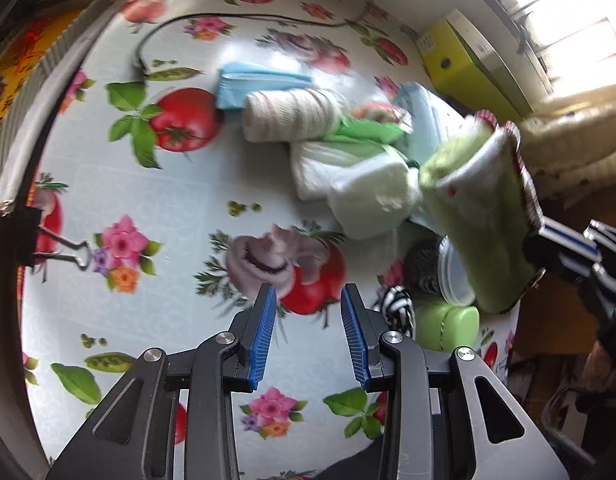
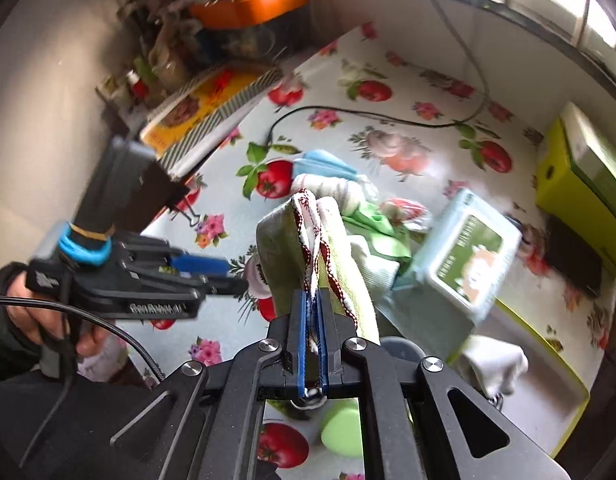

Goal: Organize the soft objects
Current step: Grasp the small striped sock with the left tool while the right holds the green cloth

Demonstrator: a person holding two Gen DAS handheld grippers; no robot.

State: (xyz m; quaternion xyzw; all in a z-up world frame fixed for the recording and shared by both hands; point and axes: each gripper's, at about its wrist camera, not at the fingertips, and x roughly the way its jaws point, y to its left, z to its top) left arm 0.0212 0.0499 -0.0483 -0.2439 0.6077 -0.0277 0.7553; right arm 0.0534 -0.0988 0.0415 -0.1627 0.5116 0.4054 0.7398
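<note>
The right claw (image 2: 312, 312) is clenched on the red-stitched hem of a green terry cloth with a white underside (image 2: 339, 256), pinching just the edge so the rest of the fabric hangs free and clear of the desk, which looks like the way to carry a limp thing without dragging it through the pile. Just beyond that claw, lower down, sits the heap it seems to have come from: a cream roll of striped knit fabric (image 2: 335, 188), a folded light blue cloth (image 2: 323, 164) behind it, a bright green piece of fabric (image 2: 371, 220) and a pale blue soft pack with a green label (image 2: 463, 264) leaning against it. Off to that claw's left, the left claw (image 1: 308, 332) hovers released, its blue ribbed pads (image 1: 264, 340) spread with nothing between them, over a bare stretch of the oilcloth-covered desk printed with tomatoes and flowers (image 1: 148, 184). I would guess it waits there to take the free end of the cloth for folding. Beside it to its right lie a black-and-white striped knit bundle (image 1: 395, 304) and a lime green rounded soft block (image 1: 447, 324), near the desk's edge.
</note>
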